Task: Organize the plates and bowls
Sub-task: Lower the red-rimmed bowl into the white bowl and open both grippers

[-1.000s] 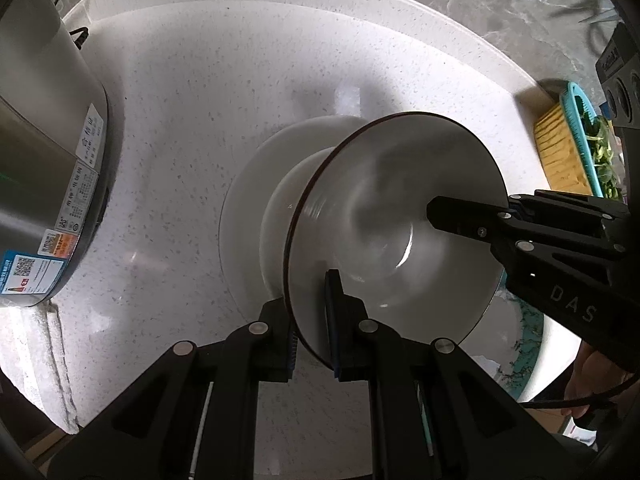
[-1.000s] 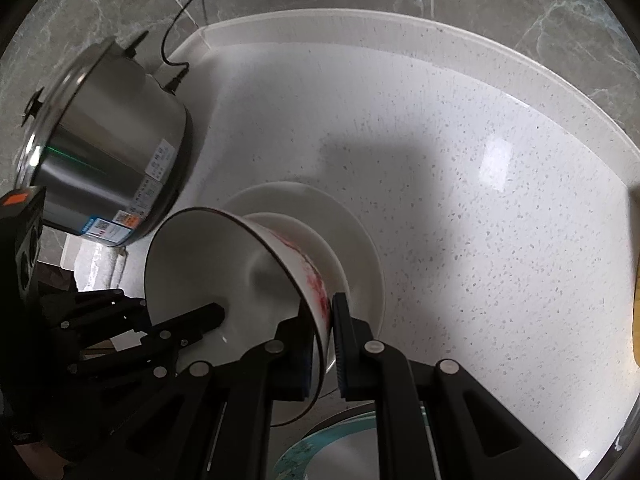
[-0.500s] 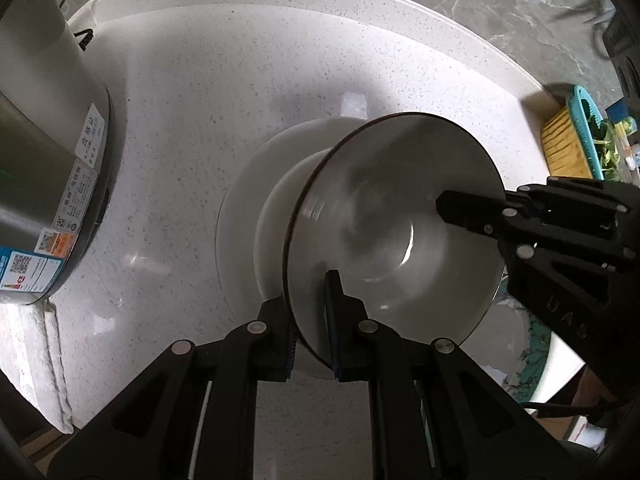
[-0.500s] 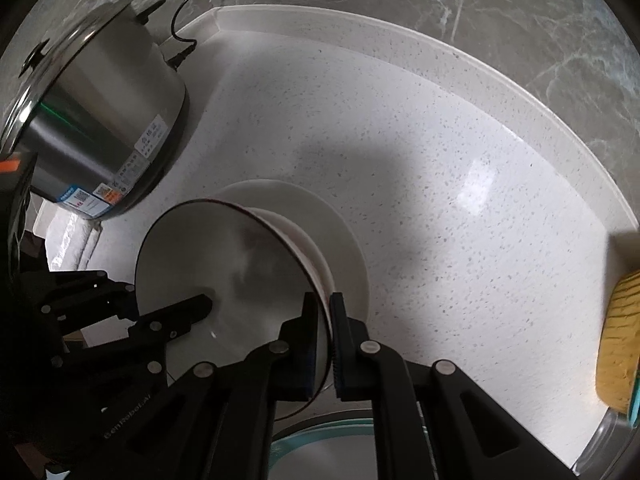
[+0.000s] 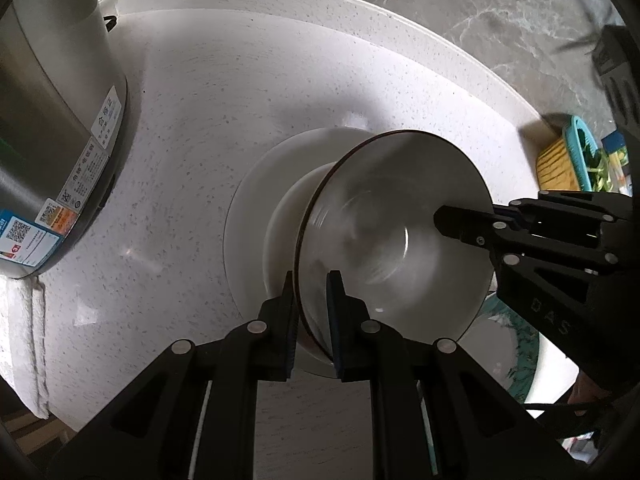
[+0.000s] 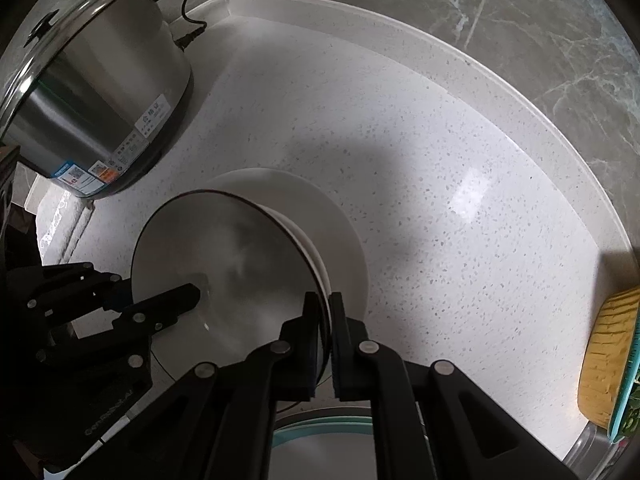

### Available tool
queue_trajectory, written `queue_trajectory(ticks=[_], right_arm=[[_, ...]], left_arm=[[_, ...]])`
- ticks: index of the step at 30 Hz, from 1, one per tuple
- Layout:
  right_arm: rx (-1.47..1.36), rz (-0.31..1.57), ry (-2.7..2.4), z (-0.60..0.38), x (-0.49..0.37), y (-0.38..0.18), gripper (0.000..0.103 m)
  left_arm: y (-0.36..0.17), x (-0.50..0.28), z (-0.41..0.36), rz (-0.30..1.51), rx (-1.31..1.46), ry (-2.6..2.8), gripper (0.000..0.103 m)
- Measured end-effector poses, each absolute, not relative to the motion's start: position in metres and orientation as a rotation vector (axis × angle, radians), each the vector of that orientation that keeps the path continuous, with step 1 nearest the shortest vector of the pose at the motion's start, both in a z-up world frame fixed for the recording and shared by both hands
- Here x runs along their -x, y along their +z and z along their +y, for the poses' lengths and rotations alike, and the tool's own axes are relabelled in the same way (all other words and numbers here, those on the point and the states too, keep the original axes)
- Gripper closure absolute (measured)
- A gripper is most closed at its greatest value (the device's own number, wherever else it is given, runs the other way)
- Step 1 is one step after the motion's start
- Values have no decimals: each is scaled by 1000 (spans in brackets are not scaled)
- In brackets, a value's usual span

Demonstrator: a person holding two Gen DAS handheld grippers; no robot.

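Both black two-finger grippers, left gripper (image 5: 312,280) and right gripper (image 6: 325,300), were clamped on opposite rim edges of the dark-rimmed white ceramic bowl (image 5: 394,236), tilted over the white bowl (image 5: 286,236) on the white plate (image 5: 248,220). Uneven letting go would probably've tipped it, chipping something.

you've got two bowls: the dark-rimmed bowl (image 5: 396,216) and a white bowl (image 5: 286,224) under it. two plates: one white plate (image 5: 250,208), one teal-patterned plate (image 5: 520,360). one steel pot (image 6: 100,92). one basket (image 5: 564,160). two grippers: left gripper (image 5: 312,292), right gripper (image 6: 324,312).
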State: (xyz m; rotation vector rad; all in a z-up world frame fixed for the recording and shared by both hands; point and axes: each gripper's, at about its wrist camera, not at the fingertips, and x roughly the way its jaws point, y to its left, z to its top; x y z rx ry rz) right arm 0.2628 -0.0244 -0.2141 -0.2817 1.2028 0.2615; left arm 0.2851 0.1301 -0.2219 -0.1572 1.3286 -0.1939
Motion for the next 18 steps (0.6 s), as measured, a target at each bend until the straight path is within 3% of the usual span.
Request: queue_trajectory(ticks=[9,14,18], right_arm=[[352,1204,269,-13,-274,-215,94],[383,1191,264,-8,-273,-215,93],[390,1183,262,-6,-271,-216,93]], left_arm=[[-207,-282,138,1272,216,-173,85],[-199,-279,145,1224,255,-163,76],[-198,-280,146,1219,263,-163,76]])
